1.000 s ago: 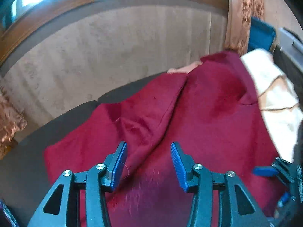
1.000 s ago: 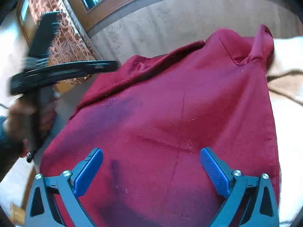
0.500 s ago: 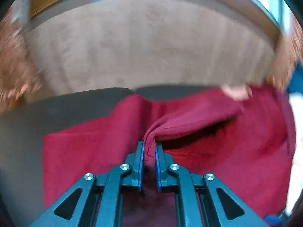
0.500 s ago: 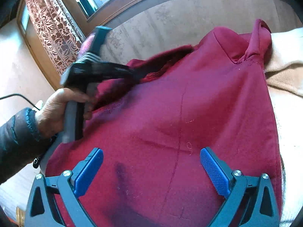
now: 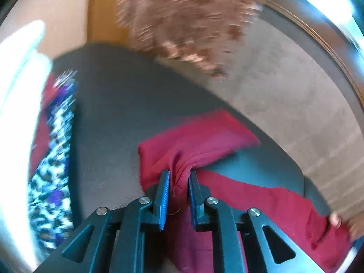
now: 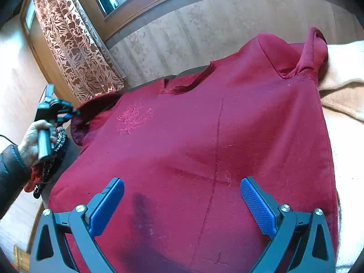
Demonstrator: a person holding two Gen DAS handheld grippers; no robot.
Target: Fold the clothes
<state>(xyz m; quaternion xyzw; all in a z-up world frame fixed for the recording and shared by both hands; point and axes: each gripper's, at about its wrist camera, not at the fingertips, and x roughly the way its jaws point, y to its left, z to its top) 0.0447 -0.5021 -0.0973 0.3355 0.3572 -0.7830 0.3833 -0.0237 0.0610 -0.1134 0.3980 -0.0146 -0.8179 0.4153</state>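
The big dark red cloth garment [image 6: 204, 141] lies spread out on the dark grey flat table top [image 5: 109, 122], and it fills most of the right wrist view. The right gripper [image 6: 182, 207] hangs just above the red cloth near its bottom edge, with its two blue fingers [image 6: 257, 207] spread wide and nothing between them. The left gripper [image 5: 178, 195] has its jaws pulled in close, and they pinch a bunched-up fold of the same red garment [image 5: 193, 145]. The cloth pokes out past the tips and lies on the table right in front of them. In the right wrist view, the left gripper [image 6: 72, 112] is far off at the left side, holding the edge of the red cloth, with the person's hand [image 6: 34, 141] around its handle. A cream cloth [image 6: 341, 86] lies under the red one on the right. A brown flower-pattern curtain [image 6: 72, 45] hangs behind.
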